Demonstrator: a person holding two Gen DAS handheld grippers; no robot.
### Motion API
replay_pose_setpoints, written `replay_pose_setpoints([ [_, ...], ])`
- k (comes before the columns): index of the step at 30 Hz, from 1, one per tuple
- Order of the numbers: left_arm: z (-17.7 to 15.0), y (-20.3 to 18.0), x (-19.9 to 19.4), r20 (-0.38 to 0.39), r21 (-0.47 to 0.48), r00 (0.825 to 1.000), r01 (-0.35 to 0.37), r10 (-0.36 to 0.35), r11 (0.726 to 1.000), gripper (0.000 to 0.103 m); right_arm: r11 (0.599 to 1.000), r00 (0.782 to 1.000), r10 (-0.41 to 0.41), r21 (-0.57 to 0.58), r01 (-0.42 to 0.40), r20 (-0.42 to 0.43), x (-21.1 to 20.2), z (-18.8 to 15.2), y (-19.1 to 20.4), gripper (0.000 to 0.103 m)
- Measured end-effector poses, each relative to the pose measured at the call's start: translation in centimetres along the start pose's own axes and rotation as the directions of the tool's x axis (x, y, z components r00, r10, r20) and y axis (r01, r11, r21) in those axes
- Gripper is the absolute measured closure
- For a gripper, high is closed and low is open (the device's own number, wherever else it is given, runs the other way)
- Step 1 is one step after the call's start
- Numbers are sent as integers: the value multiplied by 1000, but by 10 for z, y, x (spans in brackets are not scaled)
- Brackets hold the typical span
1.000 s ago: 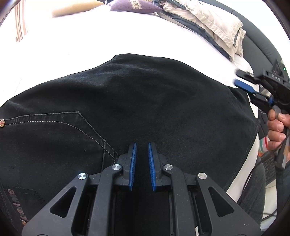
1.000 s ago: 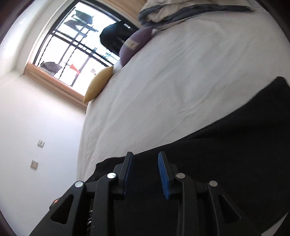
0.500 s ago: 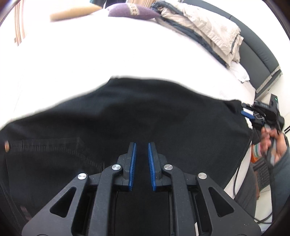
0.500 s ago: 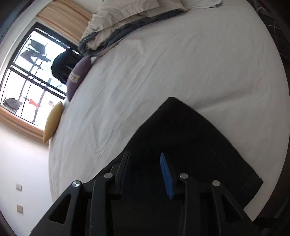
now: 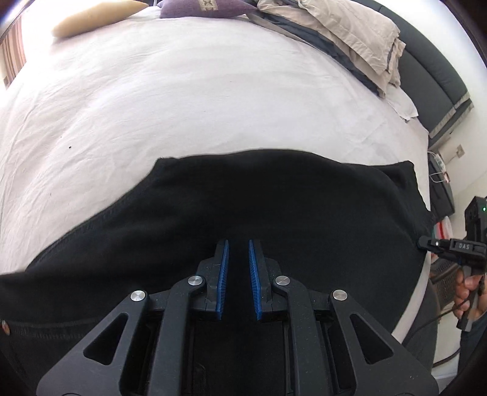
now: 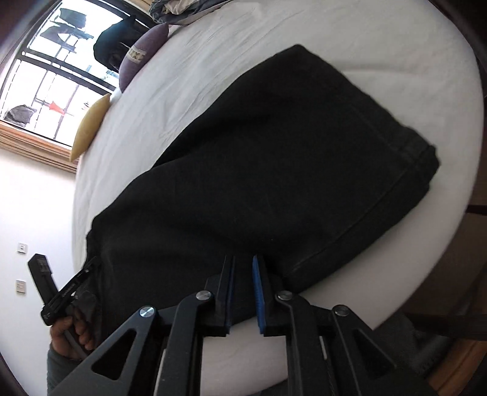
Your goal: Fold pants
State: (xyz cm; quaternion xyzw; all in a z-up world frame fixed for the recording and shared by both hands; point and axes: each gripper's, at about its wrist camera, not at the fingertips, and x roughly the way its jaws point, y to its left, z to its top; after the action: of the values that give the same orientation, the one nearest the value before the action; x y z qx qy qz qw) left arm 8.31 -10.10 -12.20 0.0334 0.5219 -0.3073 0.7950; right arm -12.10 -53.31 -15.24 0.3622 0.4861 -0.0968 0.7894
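Note:
Black pants (image 5: 274, 198) lie flat across the white bed (image 5: 213, 91). My left gripper (image 5: 238, 243) hovers over their near part, its blue pads almost together with nothing seen pinched. In the right wrist view it (image 6: 91, 262) sits at the pants' (image 6: 289, 152) left end, a hand on its handle. My right gripper (image 6: 243, 260) is over the near edge of the pants by the leg end. Its jaws are closing, with the edge lying between the pads but not visibly pressed. From the left wrist view, the right gripper (image 5: 423, 242) is at the pants' right edge.
A yellow cushion (image 5: 91, 21), a purple cushion (image 5: 207, 6) and a beige pile of bedding (image 5: 350, 33) line the far side of the bed, by a dark headboard (image 5: 432, 79). A barred window (image 6: 45, 76) stands beyond. The mattress edge (image 6: 426, 259) drops off close to my right gripper.
In the left wrist view the pants have slid lower and the pocket has left the picture. The right gripper swung from the waist to the leg end and its jaws narrowed.

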Motion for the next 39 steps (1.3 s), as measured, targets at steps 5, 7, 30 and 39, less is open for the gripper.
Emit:
replay_pose_setpoints([
  [5, -39, -45, 3, -23, 89, 1000, 18, -16, 996, 90, 944, 952, 302, -121, -306, -53, 10, -21, 70, 49],
  [7, -55, -42, 4, 12, 72, 1000, 14, -15, 997, 90, 961, 961, 251, -92, -263, -120, 37, -30, 72, 55],
  [30, -170, 187, -144, 254, -382, 958, -27, 133, 924, 90, 985, 986, 152, 70, -157, 69, 5, -15, 30, 54],
  [39, -129, 94, -153, 318, -256, 945, 13, 72, 967, 90, 925, 960, 103, 330, -188, 259, -51, -19, -72, 44],
])
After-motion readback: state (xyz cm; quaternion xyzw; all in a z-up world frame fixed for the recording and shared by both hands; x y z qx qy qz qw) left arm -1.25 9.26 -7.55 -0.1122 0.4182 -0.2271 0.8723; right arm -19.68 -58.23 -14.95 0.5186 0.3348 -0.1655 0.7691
